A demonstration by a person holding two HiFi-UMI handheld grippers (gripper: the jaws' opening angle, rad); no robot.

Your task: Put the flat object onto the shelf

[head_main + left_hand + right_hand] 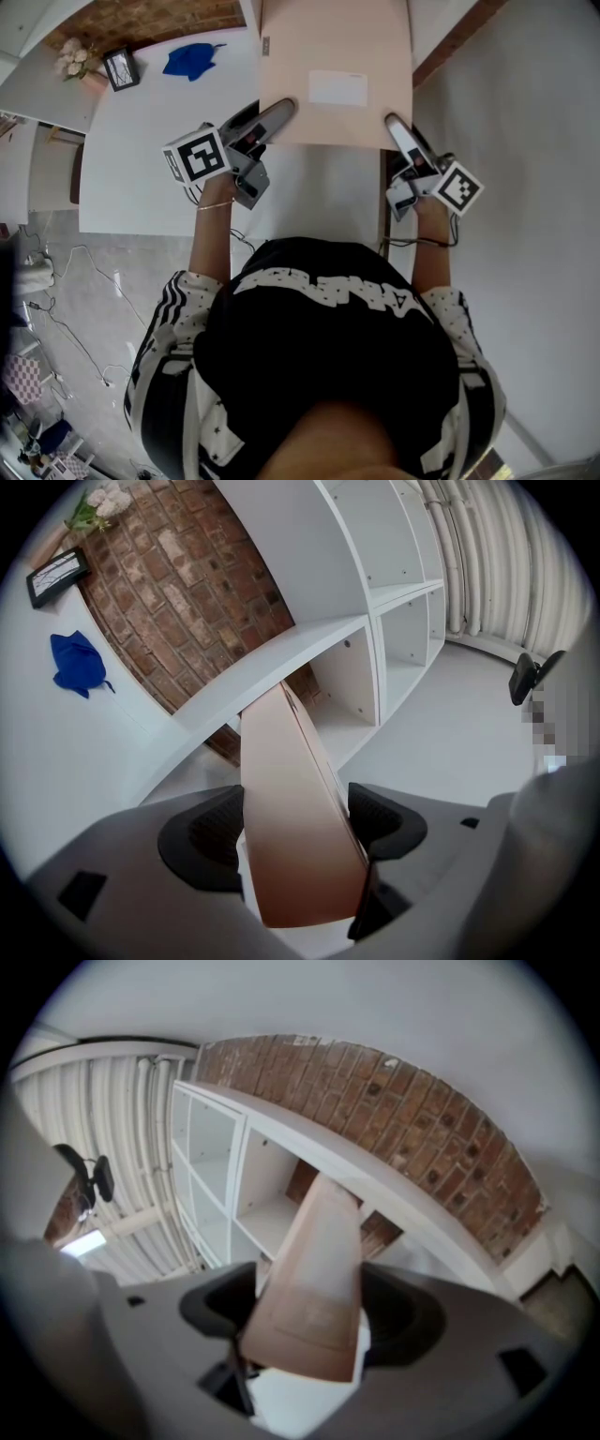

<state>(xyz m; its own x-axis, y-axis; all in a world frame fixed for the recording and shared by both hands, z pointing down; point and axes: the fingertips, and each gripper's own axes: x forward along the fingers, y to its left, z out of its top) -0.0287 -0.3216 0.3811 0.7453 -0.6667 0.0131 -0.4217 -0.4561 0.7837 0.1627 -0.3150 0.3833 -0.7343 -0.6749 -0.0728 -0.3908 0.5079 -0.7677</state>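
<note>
Left claw (pixel 295 829) pinches one near corner of the flat object (pixel 333 66), a pale peach sheet with a lighter rectangular label. Right claw (pixel 396 127) pinches the other near corner, so the sheet is carried between both, clear of any surface. Its far edge points at the white shelf (pixel 281 660), just under the top board. Cannot tell whether it enters a compartment (pixel 408 630). On the shelf top: blue cloth (pixel 190 59), picture frame (pixel 122 67), flowers (pixel 75 58).
</note>
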